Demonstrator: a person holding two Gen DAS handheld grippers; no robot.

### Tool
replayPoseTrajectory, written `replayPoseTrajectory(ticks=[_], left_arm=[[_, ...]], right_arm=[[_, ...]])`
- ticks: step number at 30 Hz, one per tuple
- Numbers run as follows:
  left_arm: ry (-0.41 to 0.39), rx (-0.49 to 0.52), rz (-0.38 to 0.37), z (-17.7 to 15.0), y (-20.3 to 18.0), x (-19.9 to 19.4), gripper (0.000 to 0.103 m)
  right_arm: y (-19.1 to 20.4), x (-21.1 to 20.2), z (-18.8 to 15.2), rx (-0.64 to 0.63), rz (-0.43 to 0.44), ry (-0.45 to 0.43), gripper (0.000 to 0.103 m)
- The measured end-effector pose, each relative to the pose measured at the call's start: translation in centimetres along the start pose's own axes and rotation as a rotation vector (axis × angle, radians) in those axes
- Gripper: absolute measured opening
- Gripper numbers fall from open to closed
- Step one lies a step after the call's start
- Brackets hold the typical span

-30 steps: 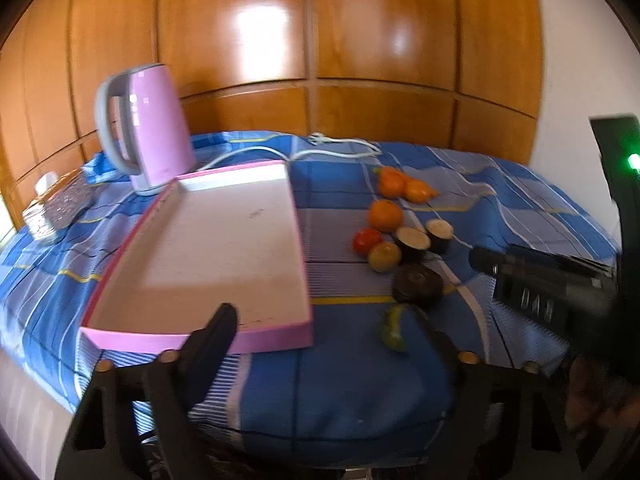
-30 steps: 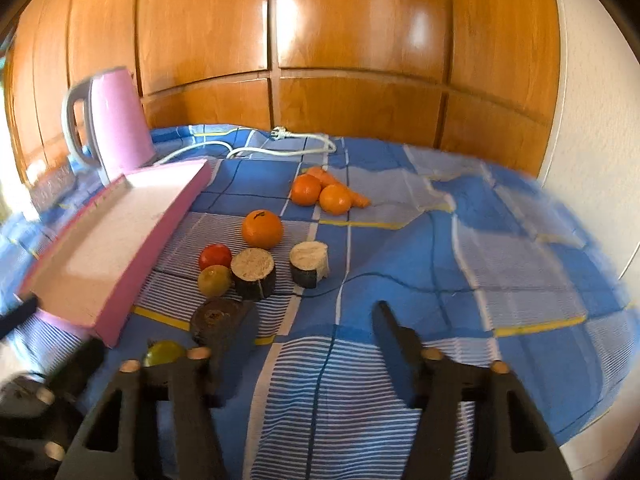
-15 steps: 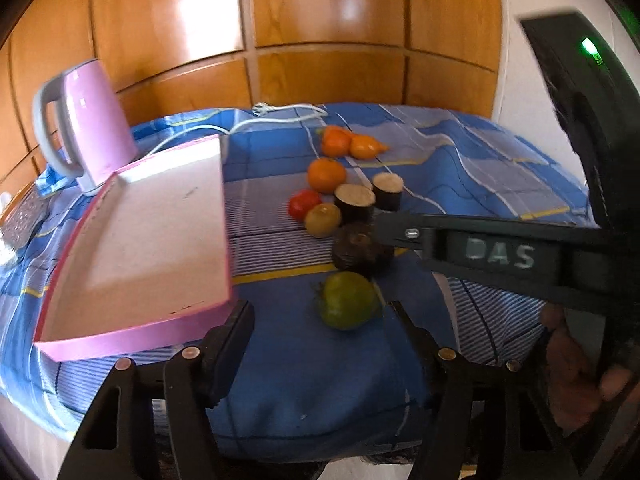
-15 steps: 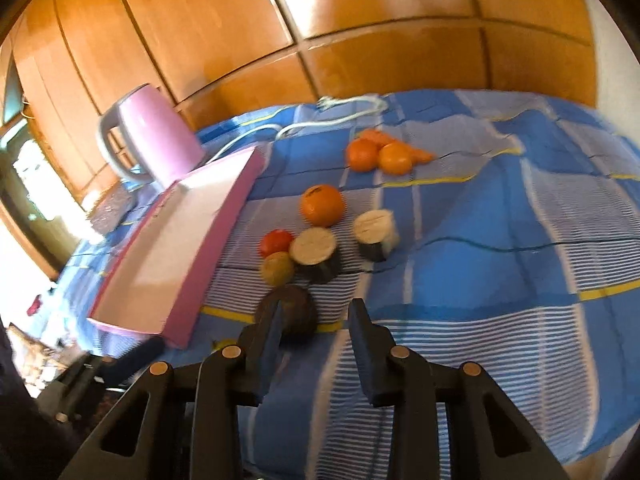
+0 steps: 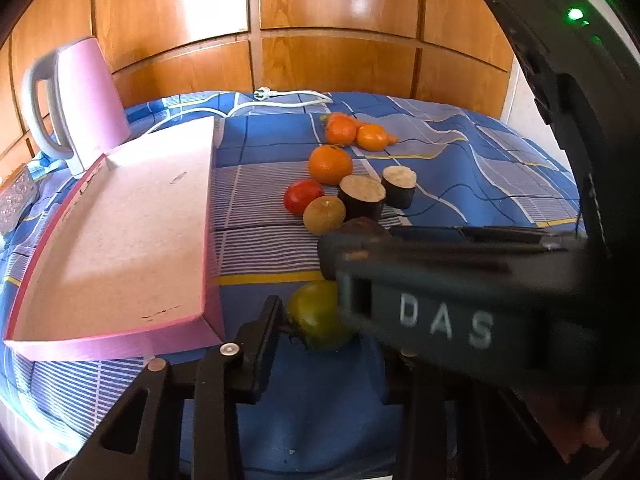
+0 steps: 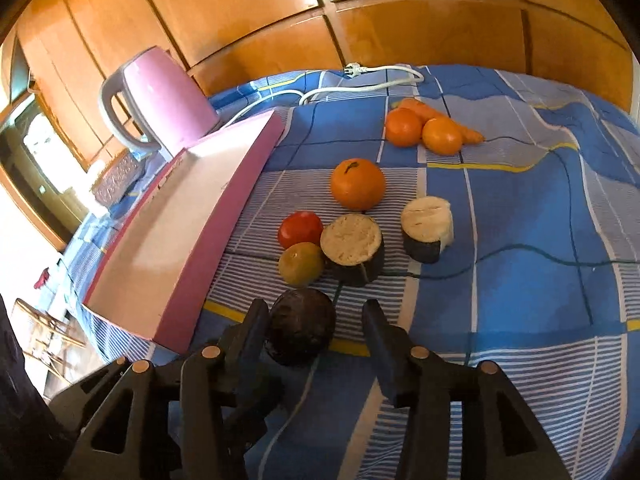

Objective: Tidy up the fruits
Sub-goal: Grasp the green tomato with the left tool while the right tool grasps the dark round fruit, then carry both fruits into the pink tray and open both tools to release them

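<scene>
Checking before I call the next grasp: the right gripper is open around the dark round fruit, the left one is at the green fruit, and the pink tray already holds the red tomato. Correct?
Not quite. The pink tray holds nothing; the red tomato sits on the blue cloth beside it, as the right wrist view shows. The right gripper does straddle the dark round fruit, and the left gripper is at the green fruit.

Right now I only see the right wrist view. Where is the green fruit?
Observer: The green fruit lies between the left gripper fingers, by the tray near corner.
Operator: Gripped?
Observer: Cannot tell. One finger touches it; the right gripper hides the other.
Operator: Does the left view show the dark fruit?
Observer: Only its top, just above the right gripper.
</scene>
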State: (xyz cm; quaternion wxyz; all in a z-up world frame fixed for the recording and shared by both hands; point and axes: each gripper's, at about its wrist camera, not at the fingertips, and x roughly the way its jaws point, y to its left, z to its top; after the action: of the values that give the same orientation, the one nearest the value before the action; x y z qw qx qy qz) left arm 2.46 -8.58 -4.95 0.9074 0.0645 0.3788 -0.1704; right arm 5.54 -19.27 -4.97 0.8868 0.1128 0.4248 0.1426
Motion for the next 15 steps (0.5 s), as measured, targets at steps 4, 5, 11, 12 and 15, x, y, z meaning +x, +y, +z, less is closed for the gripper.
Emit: replayPoseTrajectory(ticks=[4,5,11,12,15], left_arm=[[-0.003,-0.025,0.000,0.0,0.4,-0.2,0.034],[-0.005,-0.033,-0.002,0.1,0.6,-0.3,0.034],[-0.050,-0.057,0.017,0.1,1.2,-1.5,0.034],[-0.067,-0.060,0.024,0.1,1.3,-1.9,0.034],[-0.099,-0.087,0.033,0.3,1.9,-2.7,0.034]], right_arm=[[1.1,-0.4,-0.4,-0.063,0.000,-0.022,0.033],[1.3,-0.5,-0.4,-0.078,-0.008,-0.026,0.032],[1.1,-1.8,-0.5,-0.074,-0.022,-0.078,0.027],[1.0,-2.0,-0.4,-0.069,-0.021,-0.084,0.027],[0.7,-2.7,-0.5,-0.060,-0.026,-0.102,0.027]])
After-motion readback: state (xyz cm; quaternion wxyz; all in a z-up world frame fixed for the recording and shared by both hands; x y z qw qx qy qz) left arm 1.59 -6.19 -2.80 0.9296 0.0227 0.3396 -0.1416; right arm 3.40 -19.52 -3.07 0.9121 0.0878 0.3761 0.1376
